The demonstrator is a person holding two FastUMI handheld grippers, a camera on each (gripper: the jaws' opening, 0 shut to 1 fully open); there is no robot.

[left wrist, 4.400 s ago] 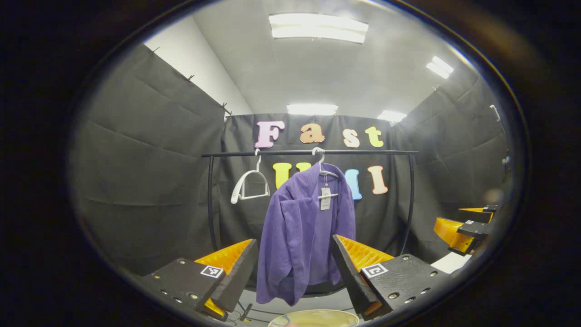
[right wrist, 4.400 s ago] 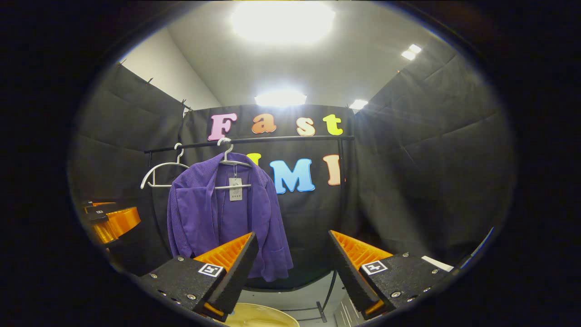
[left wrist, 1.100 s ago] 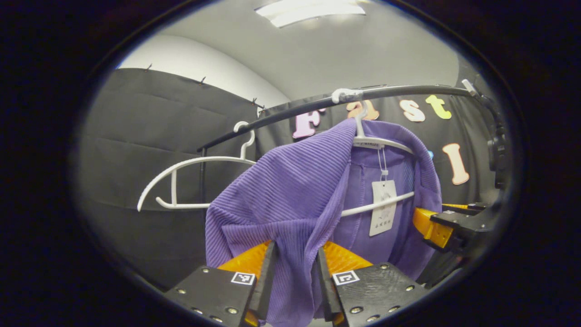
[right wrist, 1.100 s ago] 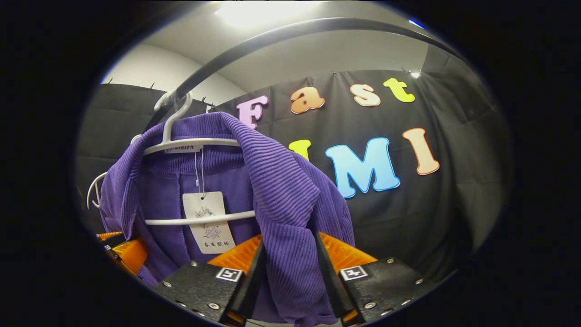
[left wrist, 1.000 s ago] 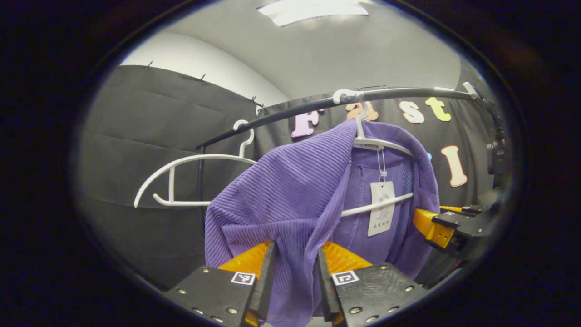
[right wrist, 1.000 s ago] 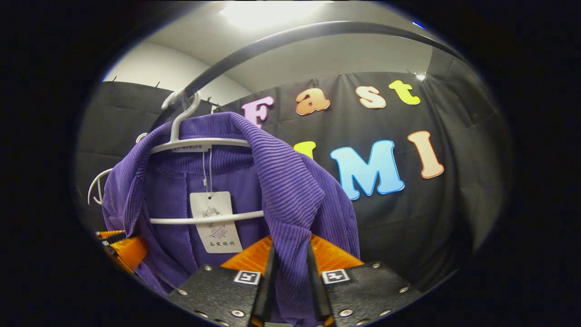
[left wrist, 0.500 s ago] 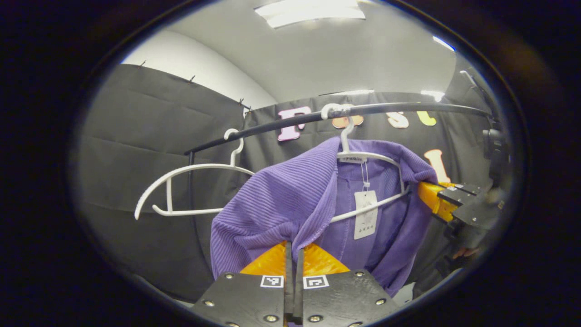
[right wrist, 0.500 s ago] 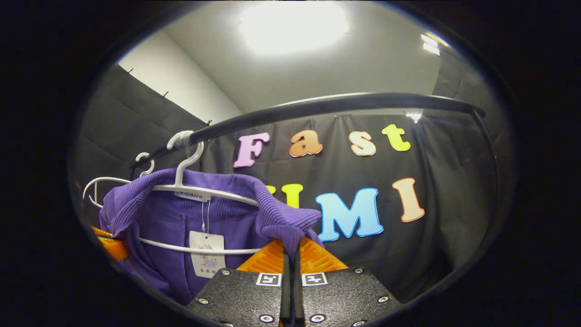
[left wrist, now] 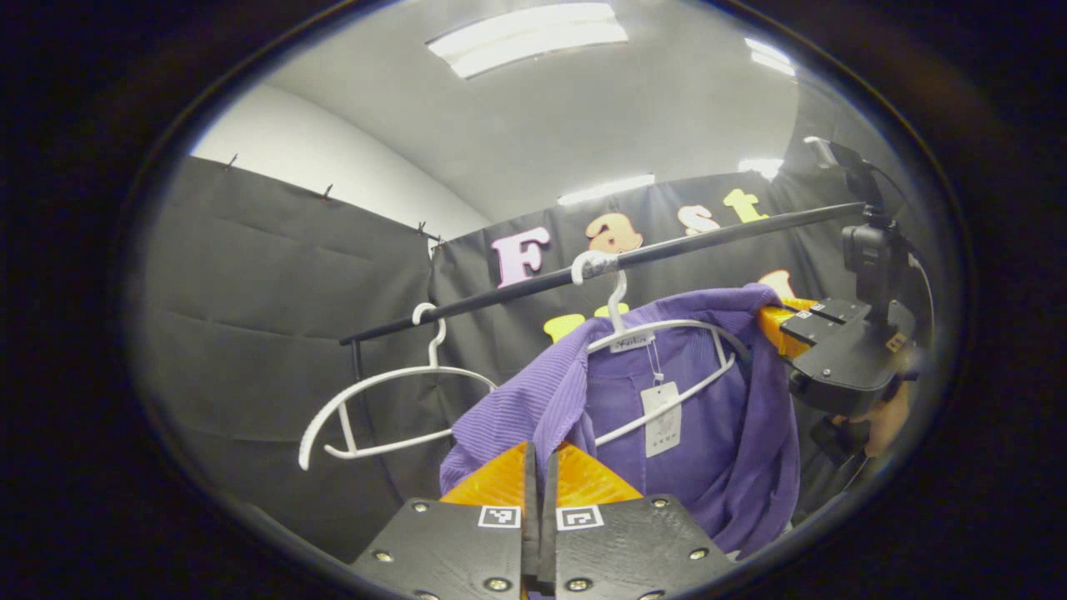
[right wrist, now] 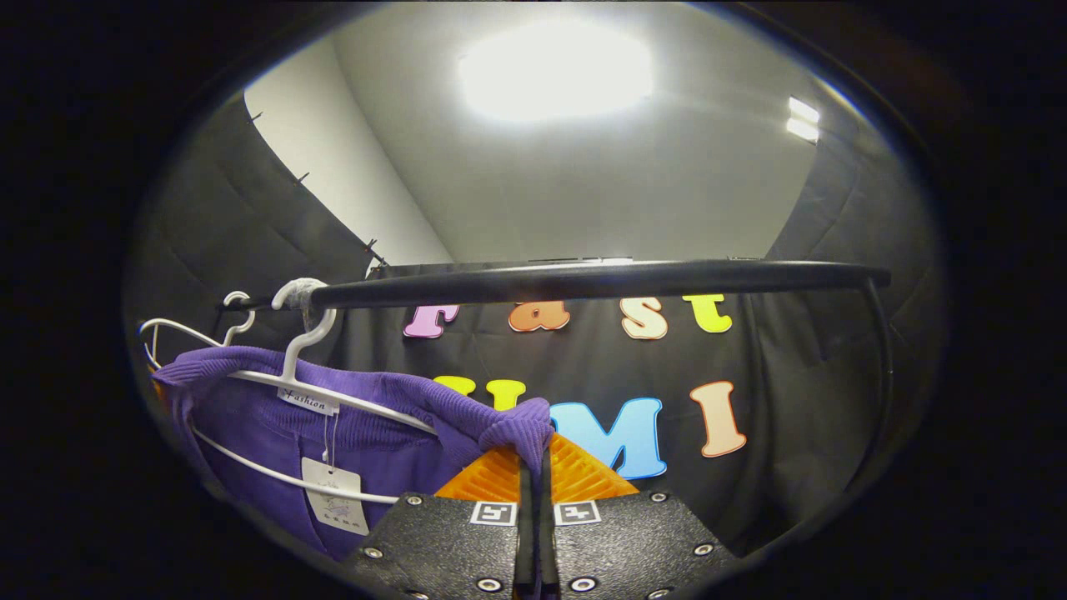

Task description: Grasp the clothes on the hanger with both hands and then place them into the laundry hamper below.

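Purple ribbed fabric is what both tools hold now: the purple jacket (left wrist: 683,392) hangs on the white hanger (left wrist: 667,333), which hooks on the black rail (left wrist: 633,254). Our left hand-held gripper (left wrist: 540,467) has its fingers pressed together on a fold of one shoulder, and our right hand-held gripper (right wrist: 531,471) pinches the other shoulder in the same way. In the left gripper view we see the right tool farther off, at the jacket's far shoulder, with a hand under it. An empty hanger (left wrist: 392,408) hangs beside on the same rail.

We judge the step in hand is to free the jacket from its hanger. To do it well, we should keep both pinches firm and draw the two shoulders outward and off the hanger's ends together, not pull straight down, because the hanger may tilt or jump off the rail. The paper tag (left wrist: 663,408) may catch on the hanger's lower bar. Only afterwards we lower the cloth to the hamper.
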